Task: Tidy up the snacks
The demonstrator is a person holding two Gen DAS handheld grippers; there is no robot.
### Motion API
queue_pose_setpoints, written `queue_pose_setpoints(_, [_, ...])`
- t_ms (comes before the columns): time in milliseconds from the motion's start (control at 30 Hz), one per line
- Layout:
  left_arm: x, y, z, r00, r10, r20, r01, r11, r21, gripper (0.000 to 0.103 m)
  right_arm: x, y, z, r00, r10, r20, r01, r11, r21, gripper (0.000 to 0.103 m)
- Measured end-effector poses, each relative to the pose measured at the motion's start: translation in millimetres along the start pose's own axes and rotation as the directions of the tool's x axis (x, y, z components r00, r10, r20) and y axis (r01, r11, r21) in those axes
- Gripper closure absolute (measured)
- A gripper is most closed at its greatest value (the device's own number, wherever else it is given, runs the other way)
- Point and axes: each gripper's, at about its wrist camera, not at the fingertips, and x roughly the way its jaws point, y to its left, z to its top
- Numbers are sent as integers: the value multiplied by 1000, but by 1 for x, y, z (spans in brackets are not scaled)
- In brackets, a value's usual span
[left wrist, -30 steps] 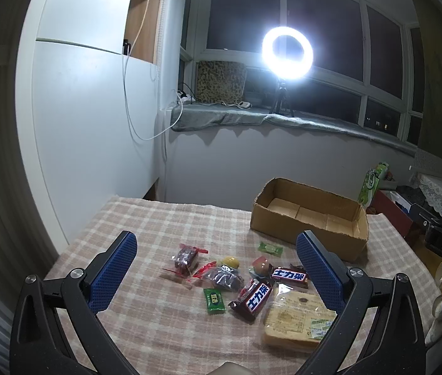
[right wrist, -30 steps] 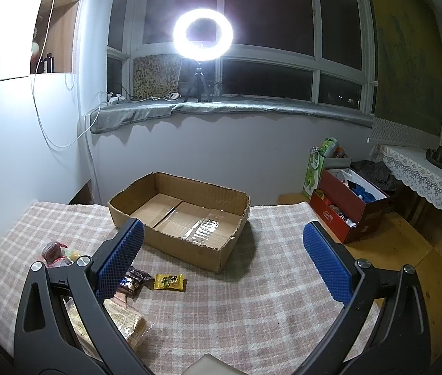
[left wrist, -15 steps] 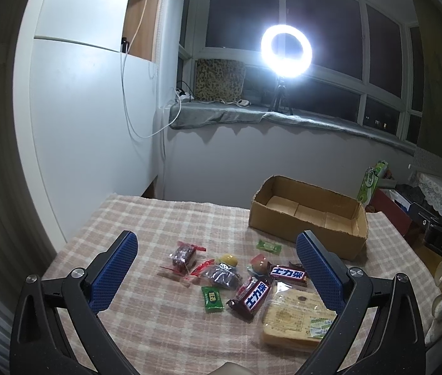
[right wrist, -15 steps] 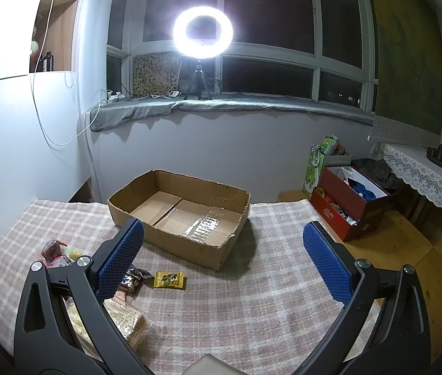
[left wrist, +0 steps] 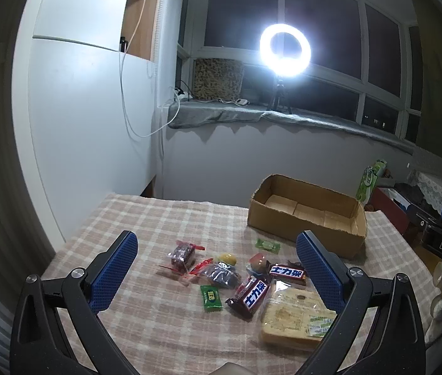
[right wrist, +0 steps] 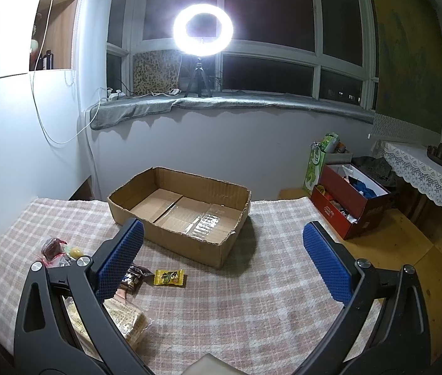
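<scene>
Several wrapped snacks lie loose on the checked tablecloth (left wrist: 158, 218): two dark chocolate bars (left wrist: 250, 292), a green candy (left wrist: 211, 296), a red-wrapped sweet (left wrist: 182, 253), a clear pack of biscuits (left wrist: 295, 318) and a small green sachet (left wrist: 267, 244). An open, empty cardboard box (left wrist: 308, 212) stands beyond them; it also shows in the right wrist view (right wrist: 183, 209). A yellow candy (right wrist: 170, 278) lies in front of the box. My left gripper (left wrist: 216, 256) is open above the snacks. My right gripper (right wrist: 221, 243) is open near the box.
A bright ring light (right wrist: 202, 29) stands on the window sill. A white cabinet (left wrist: 80, 125) is left of the table. A red box (right wrist: 345, 209) and a green bag (right wrist: 317, 162) sit on the floor at the right.
Both views have shifted very slightly; the snacks appear a little farther up in the left wrist view. Nothing on the table has moved.
</scene>
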Motion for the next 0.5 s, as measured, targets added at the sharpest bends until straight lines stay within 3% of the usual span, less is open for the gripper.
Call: queue_pose_setpoints(500, [13,9,-8,999,-14,-51,14,1000,-17,3,7,2,-6,999,-5,-36,5,1000,-11,0])
